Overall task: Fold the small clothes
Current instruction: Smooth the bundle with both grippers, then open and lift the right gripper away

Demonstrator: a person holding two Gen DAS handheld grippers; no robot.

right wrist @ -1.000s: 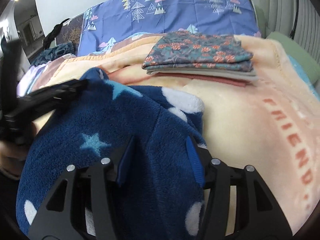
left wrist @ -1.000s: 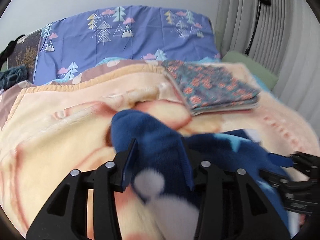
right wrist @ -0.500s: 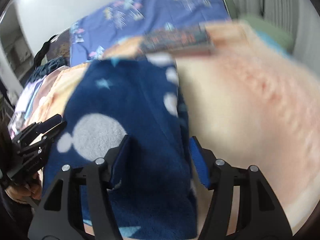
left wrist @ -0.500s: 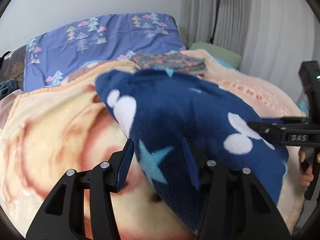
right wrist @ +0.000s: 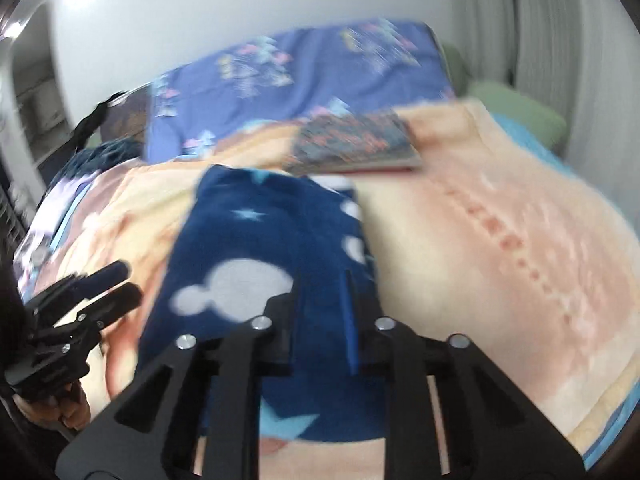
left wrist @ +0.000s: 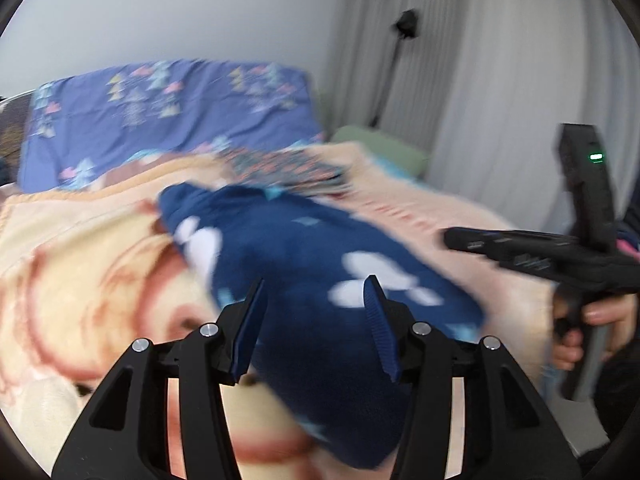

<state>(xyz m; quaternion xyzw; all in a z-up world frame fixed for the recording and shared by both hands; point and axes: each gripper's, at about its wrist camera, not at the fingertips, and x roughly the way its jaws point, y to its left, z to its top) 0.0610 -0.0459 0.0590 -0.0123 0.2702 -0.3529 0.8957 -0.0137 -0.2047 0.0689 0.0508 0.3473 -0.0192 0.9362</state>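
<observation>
The navy fleece garment lies folded on the peach blanket. Left claw is spread above it. Right claw stands narrowly parted, gripping nothing.

fleece garment flat on blanket, folded clothes stack behind it touching far edge, pillow behind stack, curtain far right

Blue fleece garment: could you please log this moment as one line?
blue fleece garment: folded, flat on blanket | left gripper: open, off garment | right gripper: jaws narrow, grip unclear | folded stack: behind garment
</observation>
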